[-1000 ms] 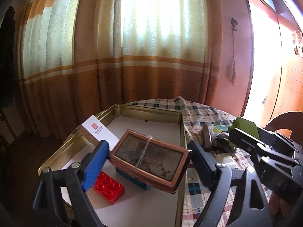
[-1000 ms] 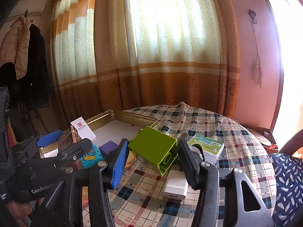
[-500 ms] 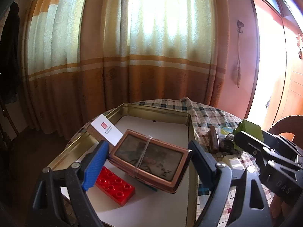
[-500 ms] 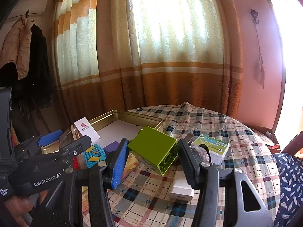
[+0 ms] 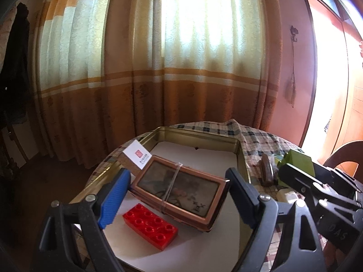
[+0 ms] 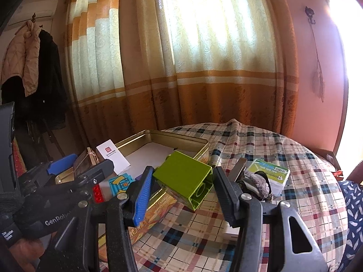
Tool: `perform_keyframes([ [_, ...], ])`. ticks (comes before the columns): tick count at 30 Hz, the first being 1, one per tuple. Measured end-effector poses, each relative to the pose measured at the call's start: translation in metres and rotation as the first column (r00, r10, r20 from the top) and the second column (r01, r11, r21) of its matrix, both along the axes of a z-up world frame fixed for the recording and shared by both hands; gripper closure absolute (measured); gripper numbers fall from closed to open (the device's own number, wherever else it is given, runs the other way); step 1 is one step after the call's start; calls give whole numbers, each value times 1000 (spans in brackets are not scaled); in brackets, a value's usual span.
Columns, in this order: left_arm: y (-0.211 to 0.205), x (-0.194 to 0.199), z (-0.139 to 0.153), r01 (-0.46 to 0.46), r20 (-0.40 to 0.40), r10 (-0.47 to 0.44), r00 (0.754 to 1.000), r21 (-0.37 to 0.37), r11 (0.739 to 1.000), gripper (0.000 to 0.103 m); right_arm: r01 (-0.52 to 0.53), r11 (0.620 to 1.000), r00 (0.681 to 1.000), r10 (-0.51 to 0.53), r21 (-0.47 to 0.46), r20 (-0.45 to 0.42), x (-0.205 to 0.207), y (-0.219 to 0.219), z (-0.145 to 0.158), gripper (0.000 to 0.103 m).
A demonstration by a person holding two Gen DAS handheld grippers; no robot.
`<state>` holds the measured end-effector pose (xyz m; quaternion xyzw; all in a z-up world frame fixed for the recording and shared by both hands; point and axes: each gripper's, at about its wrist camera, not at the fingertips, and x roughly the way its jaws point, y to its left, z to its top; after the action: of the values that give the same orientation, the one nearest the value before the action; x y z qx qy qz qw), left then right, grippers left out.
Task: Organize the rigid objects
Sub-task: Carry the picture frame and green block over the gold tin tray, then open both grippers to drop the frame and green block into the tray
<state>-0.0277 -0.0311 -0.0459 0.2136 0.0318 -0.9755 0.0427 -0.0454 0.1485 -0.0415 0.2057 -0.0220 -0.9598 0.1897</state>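
- Leftmost, the left gripper (image 5: 178, 191) holds a copper-framed box (image 5: 179, 189) bound with a rubber band; its 2 fingers press on the box's short ends, the blue pad (image 5: 114, 198) on the left end and the black finger on the right.
- The box hangs tilted above the gold tin (image 5: 199, 136), its near right corner lowest, and I cannot tell whether it touches anything beneath.
- Just below and left of the box, a red brick (image 5: 150, 227) lies flat on the tin's white liner, between the fingers but not touched by them.
- Behind the box, a white card (image 5: 138, 155) leans at the tin's left rim.
- Further right, the right gripper (image 6: 183, 183) clamps a green block (image 6: 185, 178) between its 2 fingers, blue pad on the left face and black finger on the right.
- The block is tilted, its open underside toward the camera, and is held above the tin's near right wall and the checked cloth (image 6: 306, 174).
- In the right view, a blue star-printed block (image 6: 120, 183) sits in the tin left of the green one.
- Right of the fingers, a green-labelled pack (image 6: 270, 173) lies on the cloth.
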Motion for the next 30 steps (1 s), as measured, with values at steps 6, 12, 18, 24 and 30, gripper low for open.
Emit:
perform_keyframes([
  [6, -18, -5, 2, -33, 5, 33, 999, 11, 999, 17, -23, 1000, 999, 23, -11, 35, -8, -6, -2, 48],
  [12, -39, -11, 5, -74, 11, 74, 997, 21, 997, 17, -52, 999, 997, 52, -1, 55, -18, -18, -3, 48],
  [18, -47, -25, 3, -84, 62, 84, 995, -6, 996, 17, -81, 997, 992, 79, 17, 101, -38, -35, -7, 48],
  [24, -47, -40, -4, -78, 119, 83, 989, -46, 996, 17, -98, 995, 988, 94, 34, 122, -56, -53, -9, 47],
  [30, -52, -53, -14, -76, 193, 85, 977, -52, 996, 17, -114, 991, 984, 104, 63, 145, -70, -67, -13, 47],
])
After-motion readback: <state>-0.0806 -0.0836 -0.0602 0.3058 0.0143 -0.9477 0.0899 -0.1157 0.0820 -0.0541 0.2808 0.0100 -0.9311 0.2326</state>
